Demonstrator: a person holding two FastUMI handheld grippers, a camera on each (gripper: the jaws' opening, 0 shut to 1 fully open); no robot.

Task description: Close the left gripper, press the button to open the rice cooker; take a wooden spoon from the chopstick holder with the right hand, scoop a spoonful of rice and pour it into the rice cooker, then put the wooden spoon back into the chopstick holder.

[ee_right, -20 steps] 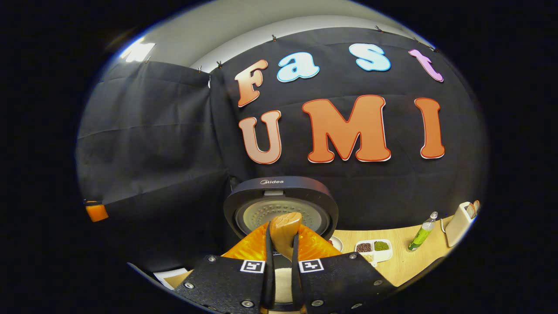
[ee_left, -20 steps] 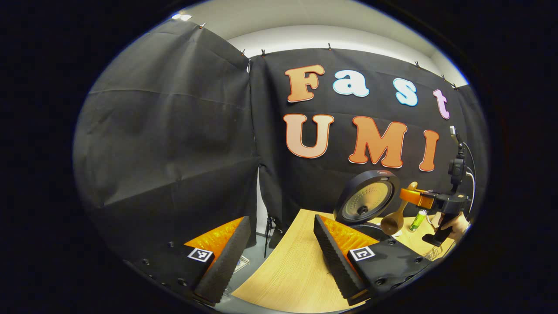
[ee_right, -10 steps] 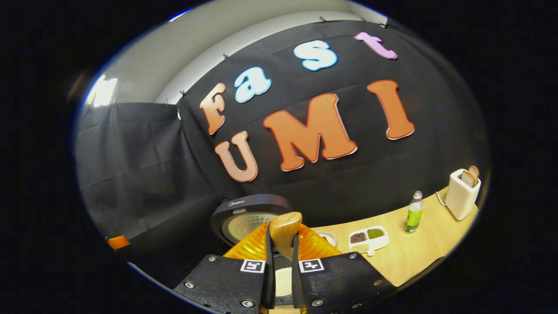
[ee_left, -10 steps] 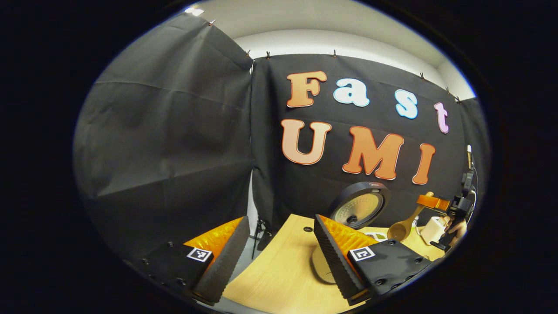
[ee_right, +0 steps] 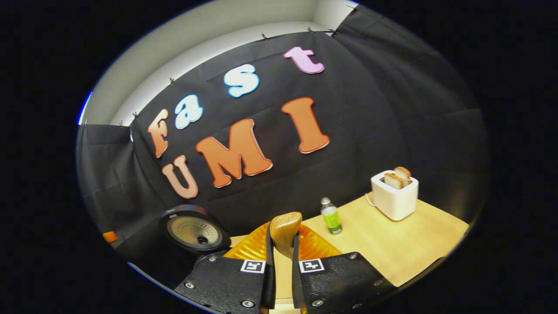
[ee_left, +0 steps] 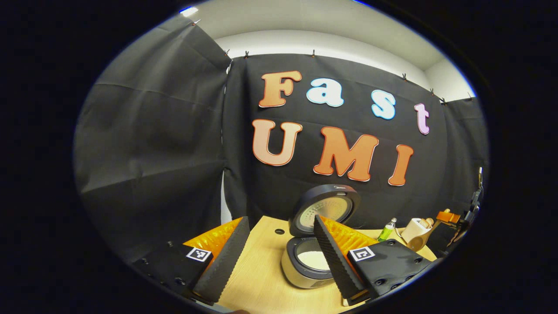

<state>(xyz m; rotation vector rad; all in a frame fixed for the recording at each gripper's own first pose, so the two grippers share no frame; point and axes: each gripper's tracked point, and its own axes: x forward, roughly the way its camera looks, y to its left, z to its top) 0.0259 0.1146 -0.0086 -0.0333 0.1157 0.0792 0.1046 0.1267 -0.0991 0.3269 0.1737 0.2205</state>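
Gripping the wooden spoon (ee_right: 285,231) by its handle, the right hand-held gripper (ee_right: 279,279) has both fingers pressed on the wood w/ the handle end poking up between them. Ahead of it & to its right sit a green bottle (ee_right: 331,216) and, farther right, a white toaster (ee_right: 394,194) w/ bread slices sticking out, both on the tabletop (ee_right: 392,244). Off to its left stands the rice cooker's raised lid (ee_right: 195,229). The left hand-held gripper (ee_left: 279,257) is open, fingers spread wide, holding nothing. Just ahead of it, partly behind its right finger, is the rice cooker (ee_left: 305,261), lid (ee_left: 324,209) up, pale rice visible in the pot. Farther right in the left gripper view: green bottle (ee_left: 386,230), toaster (ee_left: 415,227), and the spoon bowl (ee_left: 417,242) hanging low near the toaster, its handle running up to the right hand-held gripper (ee_left: 449,216) at the far edge. Can't tell if any rice is in the bowl. A small round hole (ee_left: 279,231) sits in the tabletop (ee_left: 257,279) ahead-left of the cooker.
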